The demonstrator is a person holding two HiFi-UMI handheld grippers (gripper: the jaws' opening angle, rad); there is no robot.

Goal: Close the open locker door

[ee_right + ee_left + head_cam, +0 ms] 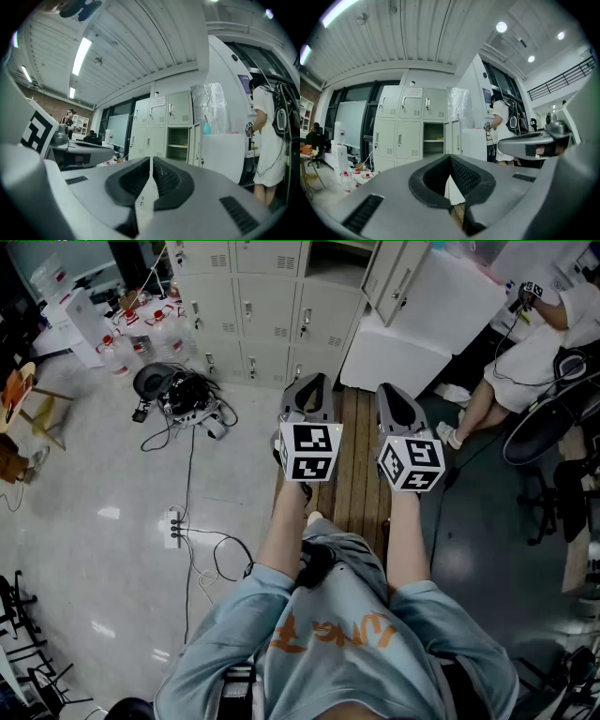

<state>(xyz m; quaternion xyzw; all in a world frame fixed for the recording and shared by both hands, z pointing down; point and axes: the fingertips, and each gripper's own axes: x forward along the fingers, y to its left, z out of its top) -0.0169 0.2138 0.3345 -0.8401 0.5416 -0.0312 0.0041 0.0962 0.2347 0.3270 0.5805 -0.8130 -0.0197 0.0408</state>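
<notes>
From the head view, I hold my left tool point(315, 382) and right tool point(394, 392) out level, side by side. The bank of lockers point(246, 307) is ahead. Its open locker door point(395, 279) is swung out at the upper right, well apart from both tools.

In the left gripper view, the left tool point(450, 157) is clenched on nothing, its pads meeting at the tips. The open compartment point(433, 138) sits beyond them, with the door point(454, 138) standing out on its right.

In the right gripper view, the right tool point(151, 160) is likewise clenched and empty, and the door point(197, 143) is edge-on ahead.

As I judge it, the step is the approach. I should walk nearer and lay the closed right tips on the door's outer face, near its free edge. Then I should push steadily until it sits flush, keeping clear of the person in white point(265, 136).
</notes>
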